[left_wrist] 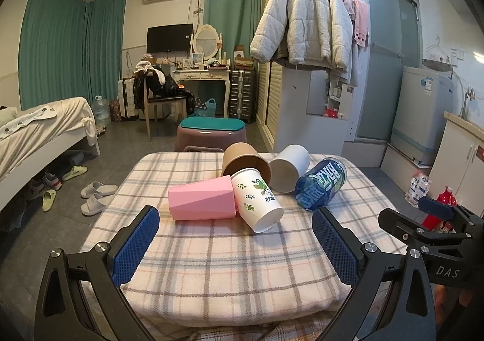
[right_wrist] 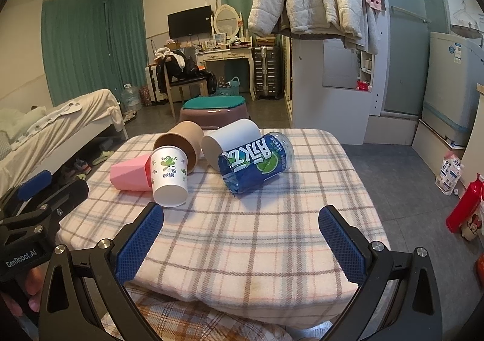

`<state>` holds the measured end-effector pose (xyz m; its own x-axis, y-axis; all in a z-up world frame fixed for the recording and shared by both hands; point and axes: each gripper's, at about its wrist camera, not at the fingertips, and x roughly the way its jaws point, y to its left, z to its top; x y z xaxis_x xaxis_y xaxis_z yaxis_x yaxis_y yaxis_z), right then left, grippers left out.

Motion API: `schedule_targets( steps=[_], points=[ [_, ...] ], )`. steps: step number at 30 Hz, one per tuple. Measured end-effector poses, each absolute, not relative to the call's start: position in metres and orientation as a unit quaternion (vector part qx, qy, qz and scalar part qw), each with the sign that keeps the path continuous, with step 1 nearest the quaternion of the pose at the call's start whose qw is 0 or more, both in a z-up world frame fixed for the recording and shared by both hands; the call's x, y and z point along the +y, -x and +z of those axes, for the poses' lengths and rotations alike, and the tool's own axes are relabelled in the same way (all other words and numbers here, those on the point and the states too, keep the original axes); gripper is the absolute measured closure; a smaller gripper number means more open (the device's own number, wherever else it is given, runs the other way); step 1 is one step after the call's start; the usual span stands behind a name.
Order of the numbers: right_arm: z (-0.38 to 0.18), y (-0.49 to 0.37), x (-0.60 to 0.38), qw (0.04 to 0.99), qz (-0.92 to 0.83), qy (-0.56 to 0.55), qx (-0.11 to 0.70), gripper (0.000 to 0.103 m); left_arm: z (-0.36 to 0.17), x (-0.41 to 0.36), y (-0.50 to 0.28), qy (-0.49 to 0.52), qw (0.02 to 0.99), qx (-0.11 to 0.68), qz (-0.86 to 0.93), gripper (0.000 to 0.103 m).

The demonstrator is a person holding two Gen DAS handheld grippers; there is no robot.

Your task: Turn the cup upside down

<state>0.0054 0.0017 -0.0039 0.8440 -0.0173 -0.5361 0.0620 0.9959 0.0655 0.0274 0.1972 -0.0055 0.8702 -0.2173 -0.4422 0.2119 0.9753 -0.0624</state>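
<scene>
Several cups lie on their sides on a plaid-covered table (left_wrist: 211, 265) (right_wrist: 272, 235): a pink faceted cup (left_wrist: 201, 200) (right_wrist: 130, 174), a white paper cup with a green leaf print (left_wrist: 257, 203) (right_wrist: 169, 176), a brown paper cup (left_wrist: 245, 161) (right_wrist: 181, 141), a plain white cup (left_wrist: 289, 167) (right_wrist: 230, 138) and a blue printed cup (left_wrist: 320, 185) (right_wrist: 257, 164). My left gripper (left_wrist: 236, 245) is open and empty, near the table's front edge, short of the cups. My right gripper (right_wrist: 240, 242) is open and empty beside it, also short of them.
A purple stool with a teal cushion (left_wrist: 210, 132) stands behind the table. A bed (left_wrist: 39, 135) is on the left, slippers (left_wrist: 95, 197) on the floor. A red bottle (right_wrist: 464, 208) stands on the floor right. A wardrobe with a hanging jacket (left_wrist: 302, 17) is behind.
</scene>
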Motion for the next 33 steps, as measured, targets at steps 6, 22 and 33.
schedule_targets(
  steps=[6, 22, 33],
  points=[
    [-0.005, -0.025, -0.002, 0.953, -0.028, -0.043, 0.299, 0.000, -0.009, 0.202, -0.048, 0.007, 0.966, 0.236, -0.107, 0.000],
    [-0.019, -0.164, -0.054, 0.892, -0.091, -0.171, 0.408, 0.000, -0.023, 0.216, -0.131, 0.018, 0.960, 0.256, -0.114, 0.000],
    [-0.058, -0.213, -0.058, 0.844, -0.090, -0.241, 0.470, 0.002, -0.042, 0.230, -0.163, 0.038, 0.954, 0.267, -0.131, 0.000]
  ],
)
